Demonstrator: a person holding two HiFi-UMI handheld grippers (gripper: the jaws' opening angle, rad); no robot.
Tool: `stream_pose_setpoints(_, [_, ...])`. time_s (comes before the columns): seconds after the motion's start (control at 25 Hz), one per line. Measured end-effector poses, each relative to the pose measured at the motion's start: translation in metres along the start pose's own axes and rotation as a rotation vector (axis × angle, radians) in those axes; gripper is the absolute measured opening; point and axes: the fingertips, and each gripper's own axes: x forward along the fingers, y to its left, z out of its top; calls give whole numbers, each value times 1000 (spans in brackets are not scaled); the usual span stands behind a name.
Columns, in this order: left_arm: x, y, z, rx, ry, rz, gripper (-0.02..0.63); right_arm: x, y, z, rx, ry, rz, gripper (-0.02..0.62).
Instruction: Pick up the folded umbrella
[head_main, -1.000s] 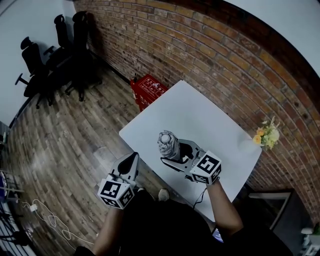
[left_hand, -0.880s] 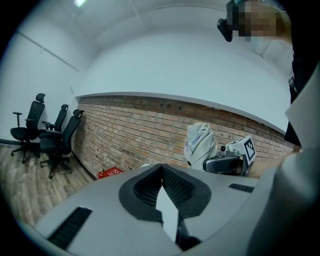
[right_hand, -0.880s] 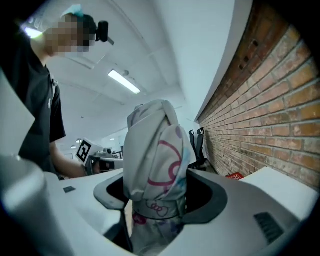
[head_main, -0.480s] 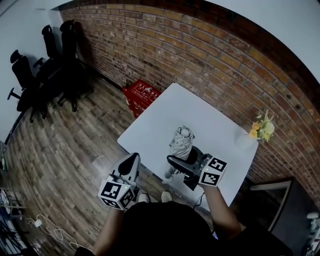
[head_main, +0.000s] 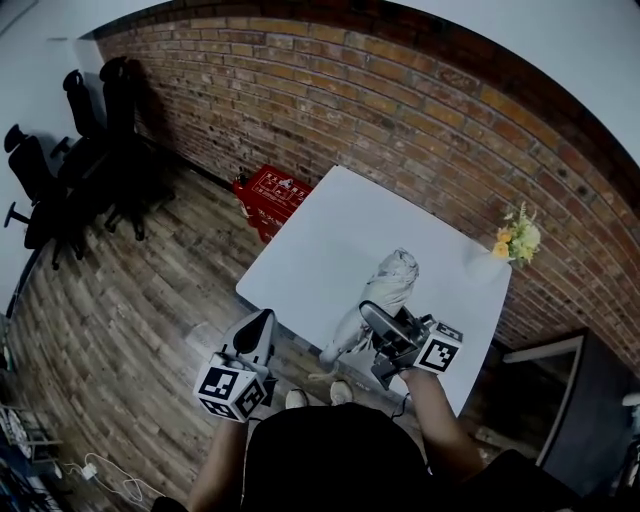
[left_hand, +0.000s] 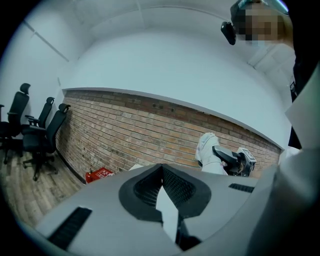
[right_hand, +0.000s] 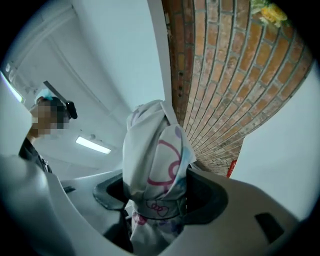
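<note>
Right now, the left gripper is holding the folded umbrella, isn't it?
Not quite: the right gripper is holding the folded umbrella. The right gripper view shows its fingers pressed on the cloth. The left gripper has nothing in it.

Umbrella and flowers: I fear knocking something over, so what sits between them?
Nothing: the head view shows only bare white table between the folded umbrella and the flowers.
</note>
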Motion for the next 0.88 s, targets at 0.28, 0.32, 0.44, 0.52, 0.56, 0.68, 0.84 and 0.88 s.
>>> stream_pose_setpoints(0.28, [-7,8,-7,-9,29,-23,14,-13,6,16,92,-127,-14,304])
stream_pose_setpoints(0.32, [-7,8,-7,-10,29,-26,14,-15,6,17,94,-132,-15,303])
stream_pose_setpoints(0.44, [-7,9,-7,-10,25,-39,14,-17,8,18,114,-154,-14,303])
stream_pose_setpoints(0.52, [-8,10,-5,-13,21,-46,14,-17,9,17,132,-168,-18,302])
stream_pose_setpoints(0.56, [-8,11,-4,-15,19,-48,14,-16,9,16,140,-175,-20,303])
stream_pose_setpoints(0.68, [-7,11,-2,-18,19,-55,14,-15,8,16,160,-192,-30,302])
stream_pose_setpoints(0.84, [-4,13,-6,-28,23,-58,14,-15,0,11,154,-182,-62,302])
stream_pose_setpoints(0.88, [-3,14,-7,-33,23,-59,14,-14,-1,10,152,-178,-68,302])
